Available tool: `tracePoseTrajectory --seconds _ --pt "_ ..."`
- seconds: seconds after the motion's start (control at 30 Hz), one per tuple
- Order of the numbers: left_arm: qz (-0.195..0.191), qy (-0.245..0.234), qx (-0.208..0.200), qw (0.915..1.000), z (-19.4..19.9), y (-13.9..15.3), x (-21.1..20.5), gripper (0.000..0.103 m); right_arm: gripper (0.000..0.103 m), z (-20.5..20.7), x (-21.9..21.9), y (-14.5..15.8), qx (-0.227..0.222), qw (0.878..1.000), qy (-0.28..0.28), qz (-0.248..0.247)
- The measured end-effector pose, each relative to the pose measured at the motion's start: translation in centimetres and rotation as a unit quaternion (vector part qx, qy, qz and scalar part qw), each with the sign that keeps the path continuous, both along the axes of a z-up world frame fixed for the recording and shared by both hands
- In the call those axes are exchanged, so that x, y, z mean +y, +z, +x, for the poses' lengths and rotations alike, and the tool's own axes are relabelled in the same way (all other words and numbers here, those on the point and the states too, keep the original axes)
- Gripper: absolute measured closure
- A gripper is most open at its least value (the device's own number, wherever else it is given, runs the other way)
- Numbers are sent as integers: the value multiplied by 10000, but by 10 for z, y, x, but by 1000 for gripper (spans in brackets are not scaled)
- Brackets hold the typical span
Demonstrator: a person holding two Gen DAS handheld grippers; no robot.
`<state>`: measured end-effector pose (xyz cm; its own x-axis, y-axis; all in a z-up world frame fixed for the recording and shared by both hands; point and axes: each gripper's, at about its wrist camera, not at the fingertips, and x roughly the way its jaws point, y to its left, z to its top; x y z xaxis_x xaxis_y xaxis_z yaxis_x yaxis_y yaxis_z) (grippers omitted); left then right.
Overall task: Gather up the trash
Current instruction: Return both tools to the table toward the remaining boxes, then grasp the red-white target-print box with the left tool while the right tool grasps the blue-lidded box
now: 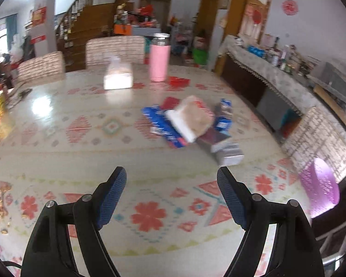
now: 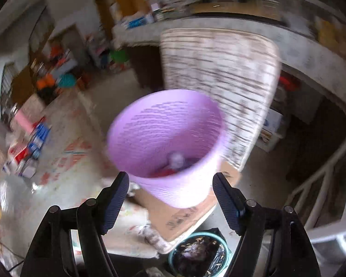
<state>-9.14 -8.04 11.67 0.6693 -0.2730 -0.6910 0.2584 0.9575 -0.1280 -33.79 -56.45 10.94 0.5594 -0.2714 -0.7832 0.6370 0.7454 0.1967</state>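
The left gripper (image 1: pixel 171 177) hangs wide and empty over the patterned table (image 1: pixel 57 143), short of the heap of wrappers and boxes (image 1: pixel 191 122). The right gripper (image 2: pixel 170 182), also spread with nothing gripped, hovers above the purple wastebasket (image 2: pixel 163 138) on a cardboard box (image 2: pixel 184 217).

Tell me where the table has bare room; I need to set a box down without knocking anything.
Bare tablecloth lies between the left gripper and the tissue box. It is crowded around the pile of packets, right of centre, near the pink flask.
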Motion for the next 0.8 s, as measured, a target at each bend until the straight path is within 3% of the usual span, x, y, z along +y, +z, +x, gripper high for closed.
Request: tracePoseTrajectory --seconds 0.07,0.13,0.2,0.23,0.37,0.5,0.57,0.7,0.8 --pt "-44 91 33 9999 3 0 12 23 19 31 18 25 -160 9990 365 -204" --pt "-130 247 100 9996 7 -3 25 23 2 50 40 50 -682 9933 767 -527" --pt "-234 413 185 9987 11 -7 39 23 0 65 75 71 -1576 9733 1236 -1118" --pt "-277 471 241 9982 14 -10 45 23 0 73 85 70 -1670 9686 1409 -1187" --pt "-345 592 342 9971 29 -15 56 23 5 140 130 25 -830 9708 2176 -578" --pt "-382 458 369 9975 50 -18 46 23 20 179 161 -15 -658 9662 2483 -208" --pt "-327 250 338 9986 61 -17 32 23 21 198 175 -28 -687 9637 2576 -100" --pt "184 -194 150 9995 94 -14 -12 23 21 233 190 -53 -655 9611 2673 221" --pt "772 -467 -72 9959 123 -15 -44 23 21 251 201 -66 -576 9598 2712 436"
